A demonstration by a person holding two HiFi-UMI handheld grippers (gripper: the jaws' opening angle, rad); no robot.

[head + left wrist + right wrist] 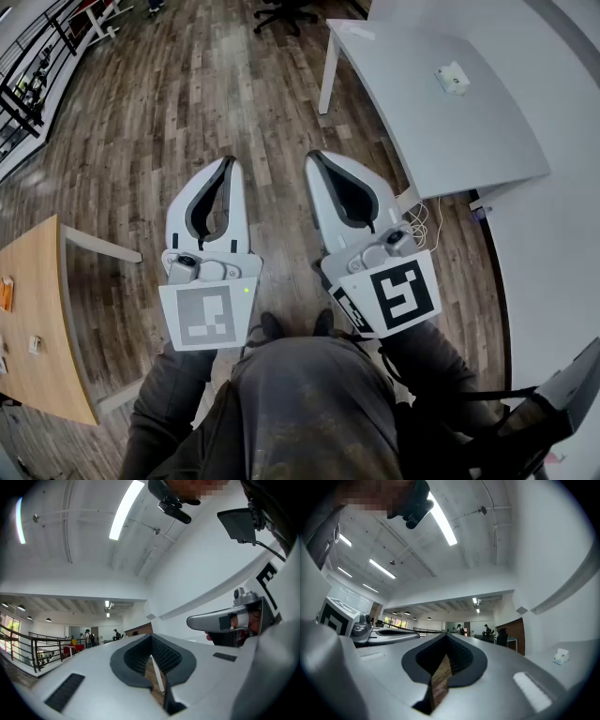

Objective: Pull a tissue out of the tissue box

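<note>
The tissue box (452, 78) is a small white box with a pale, faintly greenish top. It stands alone on the grey-white table (412, 141), ahead and to the right of the person and well apart from both grippers. It stands upright with its top facing up. It is too small in every view to say which way its long axis runs. In the right gripper view something pale rises a little from its top.

The left gripper (230, 161) and the right gripper (312, 156) are held side by side over the wooden floor (187, 94), pointing forward, away from the person. Each has its jaws closed tip to tip with nothing between them. Only floor shows through the narrow slit behind the tips. A wooden table (37, 300) stands at the left.
</note>
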